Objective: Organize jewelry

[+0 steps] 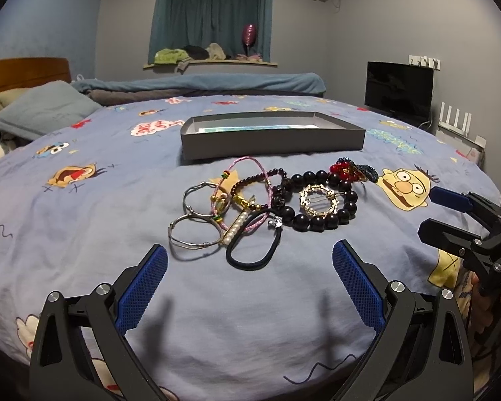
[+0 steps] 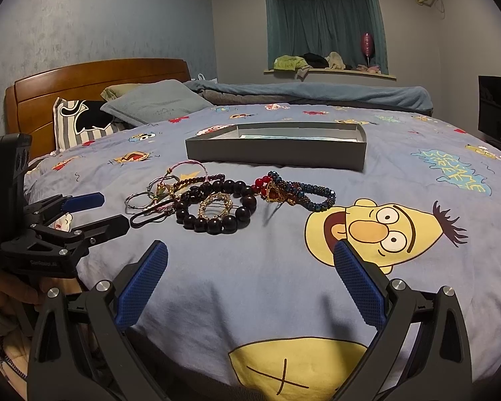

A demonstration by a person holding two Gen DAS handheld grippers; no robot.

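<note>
A pile of jewelry lies on the blue cartoon bedsheet: silver bangles (image 1: pixel 192 224), a black hair tie (image 1: pixel 254 247), a pearl clip (image 1: pixel 235 227), pink cord bracelets (image 1: pixel 247 180), a large black bead bracelet (image 1: pixel 317 200) (image 2: pixel 217 207), a gold ring clip (image 1: pixel 319 200) (image 2: pixel 215 205), and red and blue beaded pieces (image 1: pixel 350 170) (image 2: pixel 300 190). Behind it sits an open grey box (image 1: pixel 272 137) (image 2: pixel 277 148). My left gripper (image 1: pixel 250 260) is open and empty just in front of the pile; it also shows in the right wrist view (image 2: pixel 113 210). My right gripper (image 2: pixel 250 260) is open and empty, right of the pile (image 1: pixel 431 210).
Pillows (image 2: pixel 153 102) and a wooden headboard (image 2: pixel 97 80) lie at the far left. A folded blue blanket (image 1: pixel 200 83) lines the bed's far side. A black monitor (image 1: pixel 399 88) stands at the right beyond the bed. The bed's near edge runs under both grippers.
</note>
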